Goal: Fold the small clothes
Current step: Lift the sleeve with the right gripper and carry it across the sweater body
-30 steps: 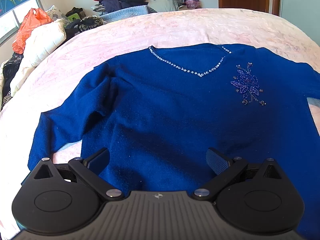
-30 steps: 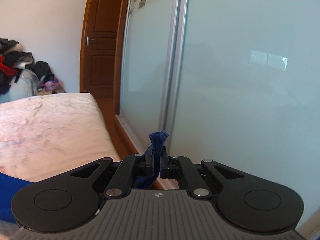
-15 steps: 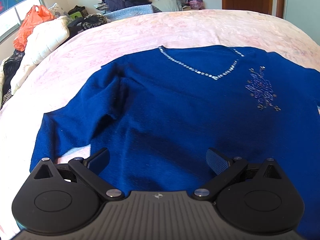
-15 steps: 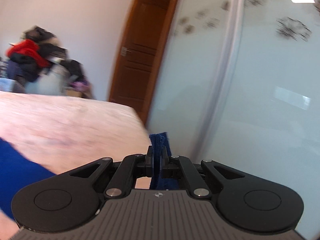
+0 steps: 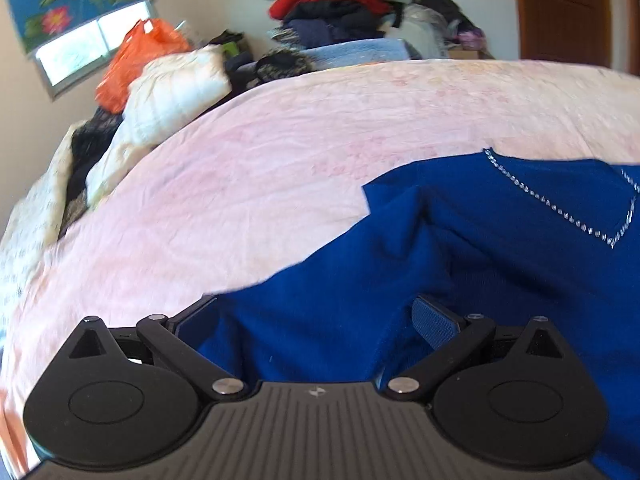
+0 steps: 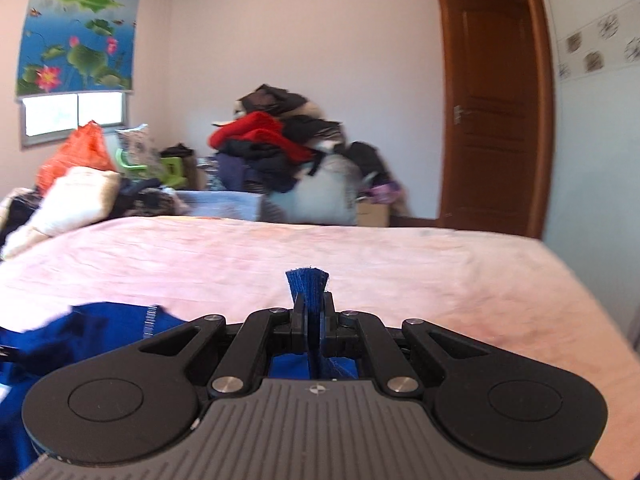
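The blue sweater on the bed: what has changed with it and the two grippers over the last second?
The right gripper, still clamped on a bit of the blue sweater, has swung from facing the glass wardrobe to facing across the pink bed. The left gripper slid towards the sweater's left sleeve, so the sweater now sits on the right of its view. Its jaws stayed open and took hold of nothing.

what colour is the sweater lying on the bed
Deep royal blue sweater, silver studs along its V-neck; clearest in the left wrist view.
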{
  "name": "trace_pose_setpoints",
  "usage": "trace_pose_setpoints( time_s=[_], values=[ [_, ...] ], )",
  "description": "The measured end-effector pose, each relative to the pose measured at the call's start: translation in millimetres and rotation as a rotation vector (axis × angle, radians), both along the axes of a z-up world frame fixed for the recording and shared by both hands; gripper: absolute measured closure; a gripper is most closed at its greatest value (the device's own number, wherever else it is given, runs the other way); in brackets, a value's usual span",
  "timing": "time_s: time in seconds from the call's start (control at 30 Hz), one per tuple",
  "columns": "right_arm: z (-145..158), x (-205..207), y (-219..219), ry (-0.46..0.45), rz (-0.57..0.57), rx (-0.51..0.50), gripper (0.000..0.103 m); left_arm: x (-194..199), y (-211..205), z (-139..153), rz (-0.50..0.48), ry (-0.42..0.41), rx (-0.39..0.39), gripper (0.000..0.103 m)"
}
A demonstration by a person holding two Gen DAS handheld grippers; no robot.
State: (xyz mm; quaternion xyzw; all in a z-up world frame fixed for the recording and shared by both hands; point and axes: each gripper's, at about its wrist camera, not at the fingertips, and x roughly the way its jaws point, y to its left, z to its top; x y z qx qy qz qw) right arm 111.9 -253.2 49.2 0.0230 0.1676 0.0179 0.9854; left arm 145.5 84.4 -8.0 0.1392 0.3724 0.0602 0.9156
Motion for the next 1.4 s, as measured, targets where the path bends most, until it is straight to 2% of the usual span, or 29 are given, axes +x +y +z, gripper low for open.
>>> trace_pose_setpoints(
  time_s=[0.07, 0.13, 0.2, 0.33, 0.4, 0.5, 0.63, 0.77, 0.87, 0.93, 1.03, 1.1, 1.17, 1.27, 1.33, 1.37, 1.4],
  values=[
    [2, 8, 13, -0.002, 0.024, 0.009, 0.098, 10, -12, -11, -0.019, -0.009, 0.084, 0.000],
    [3, 13, 22, 0.001, 0.041, 0.018, 0.098, 18, -12, -23, 0.025, -0.018, 0.155, 0.000],
    [4, 17, 28, 0.001, 0.050, 0.031, 0.098, 24, 6, -30, 0.098, -0.026, 0.184, 0.000],
    [5, 30, 39, -0.007, 0.060, 0.039, 0.098, 28, 57, -37, 0.281, -0.001, 0.159, 0.000],
    [2, 39, 48, -0.007, 0.075, 0.047, 0.098, 24, 78, -37, 0.327, -0.005, 0.146, 0.000],
    [-3, 52, 70, -0.004, 0.112, 0.052, 0.098, 16, 96, -35, 0.355, -0.018, 0.161, 0.000],
    [-10, 72, 105, 0.029, 0.179, 0.050, 0.098, 8, 113, -40, 0.414, -0.027, 0.228, 0.000],
    [-20, 86, 137, 0.069, 0.245, 0.029, 0.098, -5, 129, -33, 0.431, -0.023, 0.187, 0.000],
    [-27, 90, 153, 0.095, 0.278, 0.020, 0.098, -30, 123, -12, 0.332, -0.059, 0.056, 0.000],
    [-31, 90, 160, 0.108, 0.291, 0.023, 0.097, -40, 110, 2, 0.212, -0.059, -0.034, 0.000],
    [-37, 89, 164, 0.131, 0.300, 0.025, 0.097, -48, 72, 15, 0.017, -0.082, -0.098, 0.000],
    [-39, 87, 165, 0.140, 0.303, 0.023, 0.097, -51, 39, 16, -0.139, -0.096, -0.093, 0.000],
    [-39, 85, 164, 0.142, 0.304, 0.019, 0.097, -50, 10, 10, -0.236, -0.113, -0.044, 0.000],
    [-36, 83, 160, 0.143, 0.307, 0.021, 0.097, -40, -18, -7, -0.267, -0.122, 0.050, 0.000],
    [-34, 82, 159, 0.138, 0.309, 0.014, 0.097, -31, -21, -16, -0.266, -0.113, 0.053, 0.003],
    [-33, 81, 159, 0.136, 0.309, 0.009, 0.097, -28, -20, -18, -0.272, -0.104, 0.033, 0.027],
    [-33, 81, 160, 0.135, 0.308, 0.005, 0.097, -24, -17, -19, -0.267, -0.074, 0.013, 0.064]
  ],
)
